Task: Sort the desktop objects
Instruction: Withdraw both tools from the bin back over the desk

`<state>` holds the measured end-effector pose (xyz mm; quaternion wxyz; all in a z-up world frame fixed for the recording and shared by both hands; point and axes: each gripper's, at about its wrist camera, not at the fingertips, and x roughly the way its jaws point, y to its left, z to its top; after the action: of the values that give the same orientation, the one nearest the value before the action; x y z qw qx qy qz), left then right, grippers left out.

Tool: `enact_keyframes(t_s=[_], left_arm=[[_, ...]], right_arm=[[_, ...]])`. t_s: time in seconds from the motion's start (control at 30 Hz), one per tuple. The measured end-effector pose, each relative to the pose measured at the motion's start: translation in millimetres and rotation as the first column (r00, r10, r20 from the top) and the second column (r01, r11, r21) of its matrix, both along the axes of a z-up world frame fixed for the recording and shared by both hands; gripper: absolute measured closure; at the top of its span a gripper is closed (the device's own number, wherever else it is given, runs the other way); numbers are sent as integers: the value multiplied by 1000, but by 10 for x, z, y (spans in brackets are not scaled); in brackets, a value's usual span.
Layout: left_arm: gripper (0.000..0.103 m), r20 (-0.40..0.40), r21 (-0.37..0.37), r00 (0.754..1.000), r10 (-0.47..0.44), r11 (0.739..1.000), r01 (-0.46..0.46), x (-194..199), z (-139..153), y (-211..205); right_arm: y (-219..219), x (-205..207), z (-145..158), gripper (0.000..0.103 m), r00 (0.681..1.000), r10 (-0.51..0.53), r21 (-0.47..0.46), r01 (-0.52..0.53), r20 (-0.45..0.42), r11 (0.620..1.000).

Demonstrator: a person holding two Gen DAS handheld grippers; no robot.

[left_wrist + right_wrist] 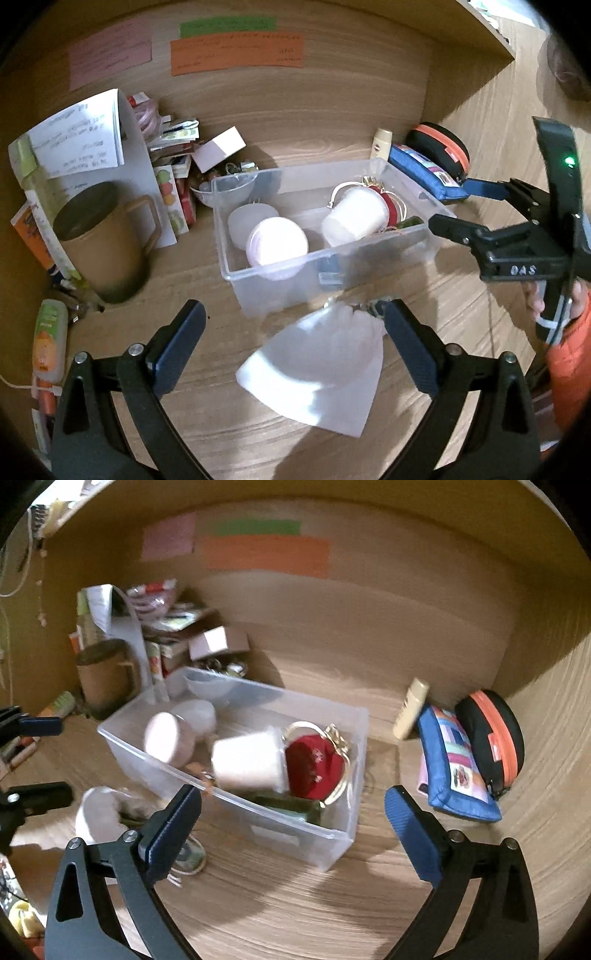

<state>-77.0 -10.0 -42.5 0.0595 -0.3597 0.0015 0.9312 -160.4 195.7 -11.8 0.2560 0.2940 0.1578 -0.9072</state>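
A clear plastic bin stands on the wooden desk and holds white cups, a red gold-framed purse and green items. My left gripper is open just above a white drawstring pouch that lies in front of the bin. My right gripper is open and empty over the bin's near right corner; it also shows at the right of the left wrist view. The pouch shows at the left of the right wrist view.
A brown mug, papers and small boxes crowd the back left corner. A blue pencil case, a black-and-orange case and a beige tube lie at the back right. A round metal object lies before the bin.
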Motion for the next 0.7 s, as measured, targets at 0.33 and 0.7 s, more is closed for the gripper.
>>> enact_keyframes(t_s=[0.33,0.7], left_arm=[[5,76,1,997,-8,1000,8,4,-247,-5],[5,167,10,986,-26,1000,25,-45,-533,17]], right_arm=[[32,250,-113,4,998,59,-15,-58,35,998],[-168,473,-451,4,982,151,10,-153,117,988]])
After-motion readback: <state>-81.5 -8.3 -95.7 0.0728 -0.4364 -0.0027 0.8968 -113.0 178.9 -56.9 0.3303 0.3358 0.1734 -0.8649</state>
